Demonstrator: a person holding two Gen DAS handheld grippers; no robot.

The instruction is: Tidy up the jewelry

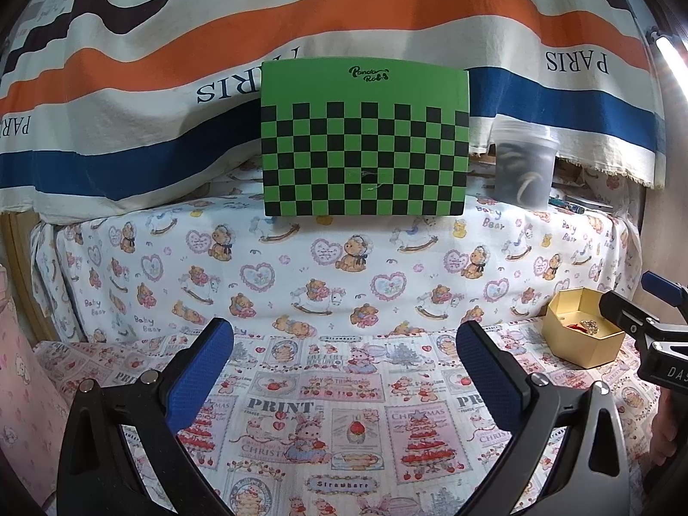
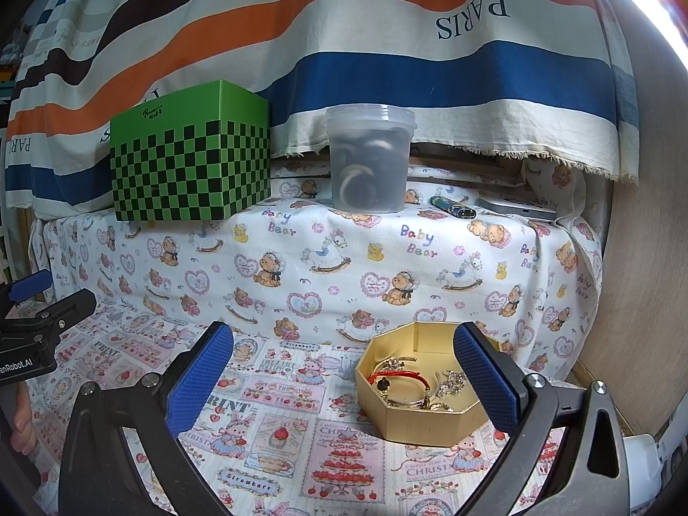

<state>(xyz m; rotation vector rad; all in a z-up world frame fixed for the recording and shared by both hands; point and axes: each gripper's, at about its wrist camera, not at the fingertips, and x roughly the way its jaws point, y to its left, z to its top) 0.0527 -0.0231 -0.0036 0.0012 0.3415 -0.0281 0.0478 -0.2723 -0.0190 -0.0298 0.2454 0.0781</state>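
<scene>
A gold octagonal box point(image 2: 423, 421) stands open on the printed cloth, just left of my right gripper's right finger. In it lie a red cord bracelet point(image 2: 402, 375), silver bangles point(image 2: 408, 402) and a silver chain point(image 2: 453, 382). My right gripper point(image 2: 344, 380) is open and empty, its fingers wide apart, the box between them toward the right. My left gripper point(image 1: 344, 376) is open and empty over bare cloth. The box shows at the right in the left wrist view point(image 1: 580, 335), with the right gripper's tip point(image 1: 623, 316) beside it.
A green checkered box point(image 1: 364, 139) and a clear plastic tub point(image 2: 370, 159) with dark items stand on a raised shelf under bear-print cloth. A lighter point(image 2: 451, 207) and a grey flat device point(image 2: 518, 208) lie on the shelf. A striped cloth hangs behind.
</scene>
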